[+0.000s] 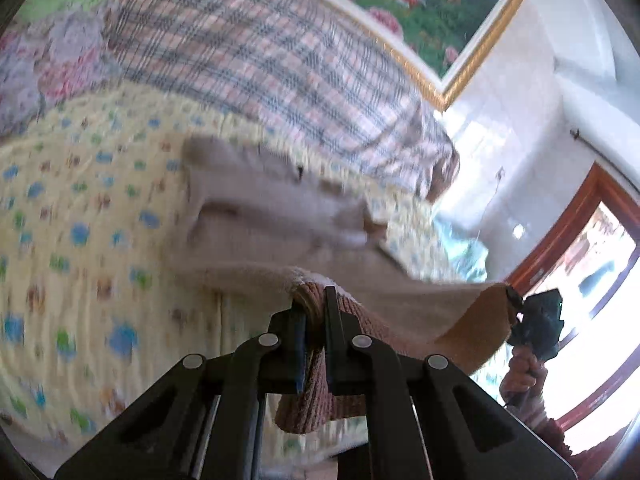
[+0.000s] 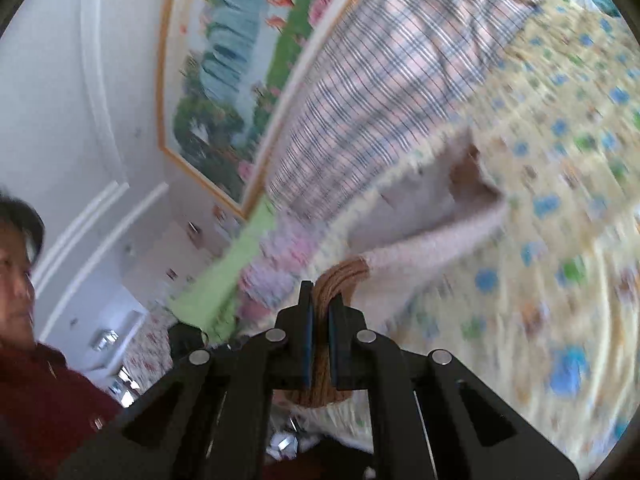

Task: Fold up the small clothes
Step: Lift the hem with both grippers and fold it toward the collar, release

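Left gripper (image 1: 314,300) – fingers clamped on the brown ribbed hem of a pale pink knit garment (image 1: 280,216). Right gripper (image 2: 320,300) – fingers clamped on a second bunch of the same ribbed hem. The garment hangs stretched between both grippers, its body trailing toward 12 o'clock over a yellow printed quilt (image 1: 80,220). A plaid blanket (image 1: 260,60) lies beyond; a framed landscape painting (image 2: 224,80) sits at 11 o'clock in the right wrist view
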A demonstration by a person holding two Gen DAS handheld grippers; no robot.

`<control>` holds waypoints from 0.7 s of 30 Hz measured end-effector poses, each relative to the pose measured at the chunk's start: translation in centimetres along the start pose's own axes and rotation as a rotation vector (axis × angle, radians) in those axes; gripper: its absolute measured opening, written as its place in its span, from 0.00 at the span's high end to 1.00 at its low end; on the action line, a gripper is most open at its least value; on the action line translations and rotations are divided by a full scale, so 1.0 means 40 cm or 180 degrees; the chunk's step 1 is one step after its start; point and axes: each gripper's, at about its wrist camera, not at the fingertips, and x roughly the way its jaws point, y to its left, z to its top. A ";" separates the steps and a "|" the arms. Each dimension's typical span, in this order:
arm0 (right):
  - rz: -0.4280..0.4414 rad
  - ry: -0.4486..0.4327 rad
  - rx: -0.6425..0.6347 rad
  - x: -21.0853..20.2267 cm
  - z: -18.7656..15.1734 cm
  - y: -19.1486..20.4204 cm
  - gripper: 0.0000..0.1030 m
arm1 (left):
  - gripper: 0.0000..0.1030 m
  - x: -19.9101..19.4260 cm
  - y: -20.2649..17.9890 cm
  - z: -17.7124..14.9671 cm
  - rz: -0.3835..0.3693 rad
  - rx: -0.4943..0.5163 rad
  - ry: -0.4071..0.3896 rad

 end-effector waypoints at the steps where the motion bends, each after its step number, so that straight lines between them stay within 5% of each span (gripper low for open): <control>1: 0.0024 -0.0047 -0.0013 0.014 0.024 0.001 0.93 | 0.95 0.013 0.006 0.031 -0.0029 -0.0034 -0.0070; 10: -0.0301 -0.0165 0.0205 0.235 0.265 -0.087 0.93 | 0.96 0.185 0.074 0.247 0.0183 -0.0131 -0.0310; 21: -0.0964 -0.0085 0.0476 0.528 0.459 -0.302 0.93 | 0.96 0.502 0.253 0.412 0.0599 -0.0408 -0.0037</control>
